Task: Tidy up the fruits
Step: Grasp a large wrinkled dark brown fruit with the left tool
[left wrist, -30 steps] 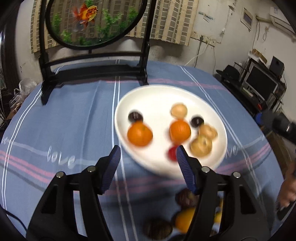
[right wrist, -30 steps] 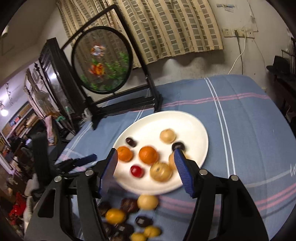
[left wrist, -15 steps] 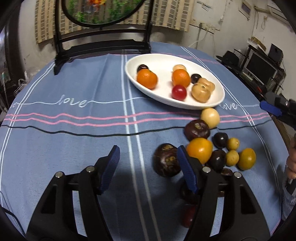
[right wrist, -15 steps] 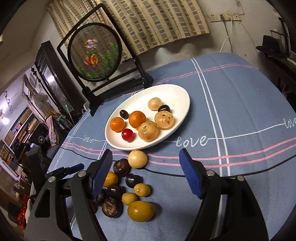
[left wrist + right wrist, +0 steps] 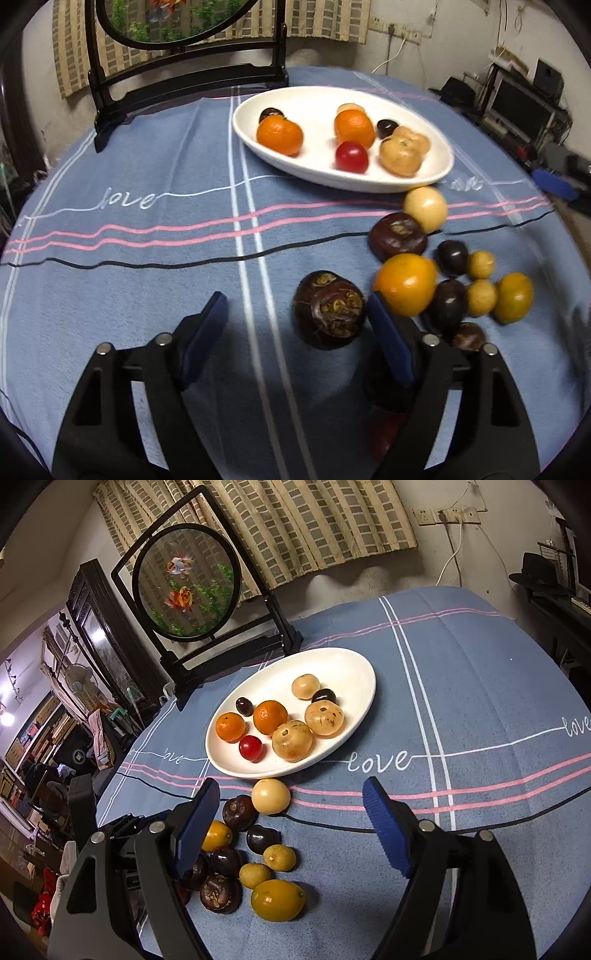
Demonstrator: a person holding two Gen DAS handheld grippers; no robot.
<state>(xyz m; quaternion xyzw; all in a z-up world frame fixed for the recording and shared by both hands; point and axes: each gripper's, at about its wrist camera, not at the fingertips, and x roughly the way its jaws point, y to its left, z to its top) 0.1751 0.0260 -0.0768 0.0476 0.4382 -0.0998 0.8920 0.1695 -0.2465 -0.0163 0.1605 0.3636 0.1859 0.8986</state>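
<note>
Reaching for loose fruit is the step in hand. The left hand-held gripper (image 5: 295, 325) hangs low over the blue cloth of the surface (image 5: 129, 277), its jaws opening; a dark wrinkled fruit (image 5: 330, 309) sits between them, close against the right-side pad and clear of the other, so nothing is gripped yet. The right hand-held gripper (image 5: 291, 823) is also opening, empty, above the pile (image 5: 255, 856) of dark, yellow and orange fruit that lies toward the near edge of the surface, just short of the plate.

The white plate (image 5: 351, 664) stands nearer the far edge, in front of a framed goldfish screen (image 5: 186, 583), and already carries two oranges, a red fruit, two tan ones and some small dark ones. A pale round fruit (image 5: 270, 796) lies just beside its near rim.

Judging from this, the sorting is partly done, with about a dozen pieces still off the plate. The next move calls for centring the left jaws on the dark fruit, closing gently so it does not roll against the orange beside it, then carrying it to a bare part of the plate.
</note>
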